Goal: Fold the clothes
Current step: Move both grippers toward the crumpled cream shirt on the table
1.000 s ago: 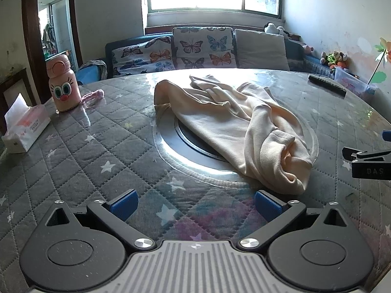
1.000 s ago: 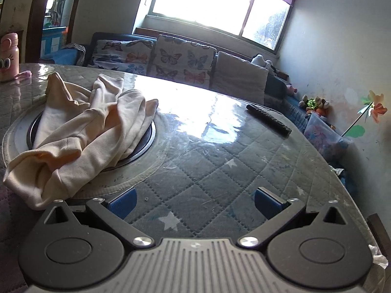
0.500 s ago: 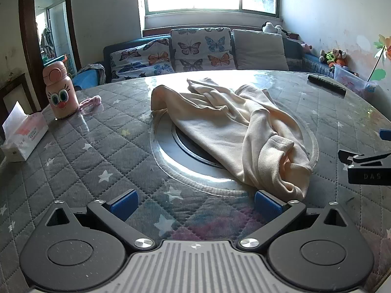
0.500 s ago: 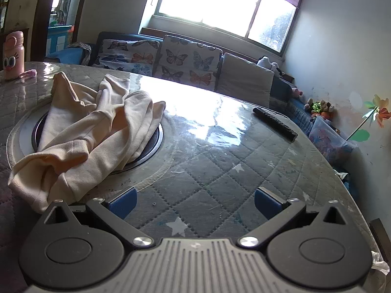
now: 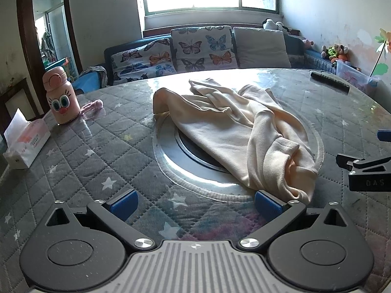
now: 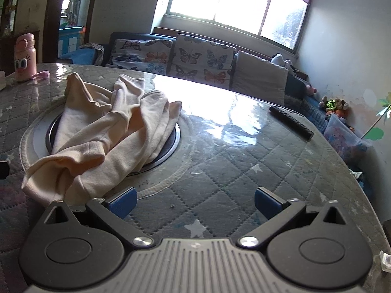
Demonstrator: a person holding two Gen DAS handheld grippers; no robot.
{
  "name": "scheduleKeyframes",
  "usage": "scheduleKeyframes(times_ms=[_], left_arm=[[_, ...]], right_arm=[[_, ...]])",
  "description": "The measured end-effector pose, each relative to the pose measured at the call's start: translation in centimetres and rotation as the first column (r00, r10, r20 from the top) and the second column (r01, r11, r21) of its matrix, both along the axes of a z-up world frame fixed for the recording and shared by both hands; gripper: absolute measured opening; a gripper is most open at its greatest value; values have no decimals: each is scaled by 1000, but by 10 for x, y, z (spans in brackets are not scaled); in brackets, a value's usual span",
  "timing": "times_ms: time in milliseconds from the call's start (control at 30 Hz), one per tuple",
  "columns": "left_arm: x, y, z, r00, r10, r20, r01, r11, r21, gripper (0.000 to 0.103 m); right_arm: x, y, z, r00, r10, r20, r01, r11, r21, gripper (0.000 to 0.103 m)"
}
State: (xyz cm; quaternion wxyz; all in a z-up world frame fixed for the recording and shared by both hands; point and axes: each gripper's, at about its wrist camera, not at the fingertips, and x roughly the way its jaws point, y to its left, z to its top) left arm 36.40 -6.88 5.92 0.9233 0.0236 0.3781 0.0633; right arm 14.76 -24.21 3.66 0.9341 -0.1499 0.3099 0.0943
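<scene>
Left gripper (image 5: 194, 204): jaws wide apart, nothing between them. Right gripper (image 6: 194, 201): same — spread wide, empty.

The garment (image 5: 234, 131), cream, lies crumpled on the table (image 5: 85, 146), over the round centre inset. From the left gripper it sits at about 1 o'clock, its near bunched end just beside the right fingertip. From the right gripper it sits at 10–11 o'clock, near end just beside the left fingertip. Long axis runs from that near end away toward the sofa (image 5: 195, 48).

Judgement: both grippers about equally near; the near end is the likely first hold.

Left view alone shows the other gripper at 3 o'clock; right view shows the far sleeve ends more clearly.
</scene>
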Motion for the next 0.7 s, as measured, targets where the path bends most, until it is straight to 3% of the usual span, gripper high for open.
scheduleKeyframes(times_ms=[167,233,433,700], left_arm=[[43,-1,-1,1000,10,0,-10,1000,11,103],[79,2,0,1000,17,-2,-17,1000,15,103],[137,7,-6,999,45,-31,-43,996,73,103],[169,23,-12,988,140,-58,-129,980,154,103]], right_arm=[[3,0,1,999,33,-25,-31,998,53,103],[4,0,2,998,45,-38,-42,996,79,103],[9,0,2,994,78,-71,-68,988,136,103],[15,2,1,993,85,-83,-73,988,138,103]])
